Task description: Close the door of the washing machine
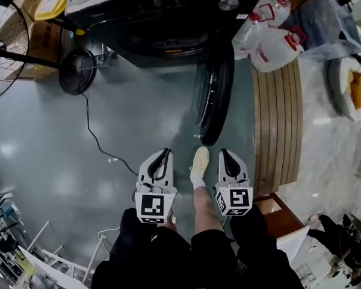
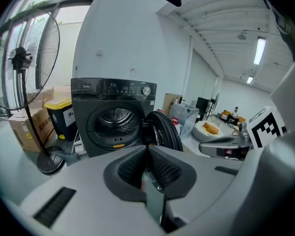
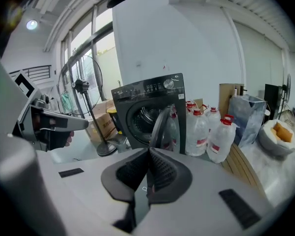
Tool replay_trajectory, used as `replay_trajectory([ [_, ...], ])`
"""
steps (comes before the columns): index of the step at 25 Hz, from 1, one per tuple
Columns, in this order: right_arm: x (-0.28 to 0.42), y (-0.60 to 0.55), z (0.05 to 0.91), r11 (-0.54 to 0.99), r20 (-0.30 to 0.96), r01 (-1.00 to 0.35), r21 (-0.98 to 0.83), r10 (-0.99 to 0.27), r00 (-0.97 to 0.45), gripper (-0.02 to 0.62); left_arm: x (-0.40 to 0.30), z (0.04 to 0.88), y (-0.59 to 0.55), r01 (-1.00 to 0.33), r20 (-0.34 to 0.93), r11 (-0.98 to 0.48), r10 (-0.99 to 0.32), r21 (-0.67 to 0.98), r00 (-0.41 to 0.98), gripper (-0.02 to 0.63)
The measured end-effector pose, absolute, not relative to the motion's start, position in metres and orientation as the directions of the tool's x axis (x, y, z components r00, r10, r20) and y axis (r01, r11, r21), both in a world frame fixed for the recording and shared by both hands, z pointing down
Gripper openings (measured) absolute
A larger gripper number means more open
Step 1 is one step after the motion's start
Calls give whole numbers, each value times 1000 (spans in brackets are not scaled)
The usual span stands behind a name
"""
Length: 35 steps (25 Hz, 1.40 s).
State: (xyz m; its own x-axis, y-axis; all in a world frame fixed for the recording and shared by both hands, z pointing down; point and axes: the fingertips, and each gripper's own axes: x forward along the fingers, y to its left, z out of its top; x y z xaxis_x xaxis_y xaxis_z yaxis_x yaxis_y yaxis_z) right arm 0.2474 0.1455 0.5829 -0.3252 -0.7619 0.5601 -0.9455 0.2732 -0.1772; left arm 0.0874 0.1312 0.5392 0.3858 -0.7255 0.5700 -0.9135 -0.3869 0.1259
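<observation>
The dark grey washing machine [image 1: 168, 11] stands at the far end of the floor, and its round door [image 1: 213, 101] hangs open, swung out edge-on toward me. In the left gripper view the machine [image 2: 113, 117] shows its open drum, with the door [image 2: 164, 132] to the drum's right. From the right gripper view the door [image 3: 160, 127] partly covers the drum. My left gripper [image 1: 164, 153] and right gripper [image 1: 224, 153] are held side by side low over the floor, well short of the door. Both have their pads pressed together with nothing between them.
A pedestal fan's base [image 1: 78, 71] and its cable lie on the floor at the left, next to cardboard boxes [image 1: 42, 41]. Several water jugs [image 1: 277, 41] stand right of the machine beside a wooden slatted platform [image 1: 277, 125]. My foot [image 1: 200, 161] is between the grippers.
</observation>
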Motion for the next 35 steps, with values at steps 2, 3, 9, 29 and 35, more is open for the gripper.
replay_trajectory([
  [2,246,145,601,273,578,-941,-199,-743,-337,66,88,551,129,-913,576,-387,-721,126,385,34],
  [3,246,145,610,273,586,-939,-209,-734,-344,122,88,556,129,-913,579,-387,-719,128,385,34],
  [9,244,142,651,269,627,-938,-218,-698,-346,141,83,582,125,-919,576,-368,-724,142,379,34],
  [29,232,118,700,346,692,-907,-239,-595,-409,101,69,622,113,-948,634,-283,-708,148,311,34],
  [35,218,113,702,311,679,-908,-282,-604,-417,101,60,622,113,-963,648,-238,-716,124,260,34],
])
